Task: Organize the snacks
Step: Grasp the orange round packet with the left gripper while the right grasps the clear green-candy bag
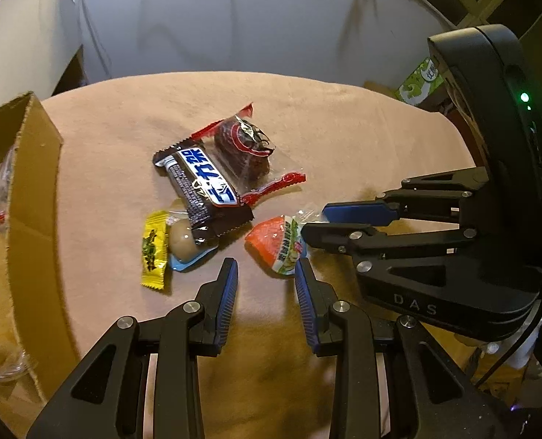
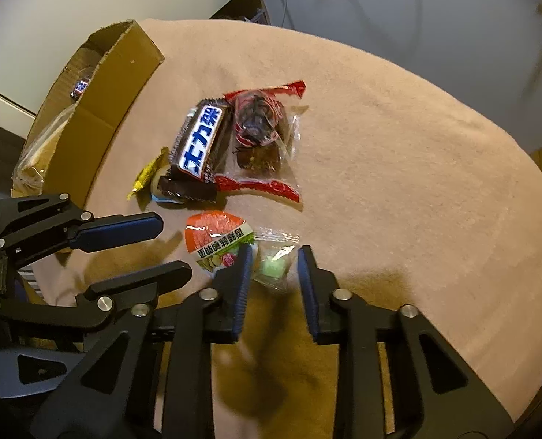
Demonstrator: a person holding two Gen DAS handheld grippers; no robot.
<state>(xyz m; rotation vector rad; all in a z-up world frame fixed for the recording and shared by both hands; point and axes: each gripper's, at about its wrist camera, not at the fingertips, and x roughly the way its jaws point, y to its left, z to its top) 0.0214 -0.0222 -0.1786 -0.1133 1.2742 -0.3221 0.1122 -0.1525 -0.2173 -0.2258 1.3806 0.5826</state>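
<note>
The right gripper [image 2: 274,256] points steeply down at the desk [image 2: 399,146], which is covered with a pinkish cloth. Its fingers [image 2: 243,285] are drawn close and pinch a small clear packet [image 2: 275,267] with a green candy inside. The packet lies on the cloth near the front edge of the pile of snacks. The left one of these two fingers also touches the edge of an orange packet [image 2: 212,234], which lies just beside the clear one.

The left gripper [image 1: 267,267] hangs over bare cloth with its fingers [image 1: 227,292] partly spread, and nothing is between them. Its right fingertip is just beside the lower end of the orange packet; I cannot tell if it touches. The two grippers are very near each other, with the orange packet between them.

Behind the orange packet the other snacks lie in a tight group: a dark chocolate bar [image 1: 201,183] with a blue and white label, a clear packet with red ends [image 1: 245,150] touching it, and a yellow candy [image 1: 153,248] beside a pale round sweet [image 1: 181,237] that the bar partly covers.

A cardboard box [image 1: 33,190] stands at the left edge of the desk, near the group, open at the top, with some wrapped things inside. To the right of the snacks and behind them the cloth is free up to the far edge, where a pale wall rises.
</note>
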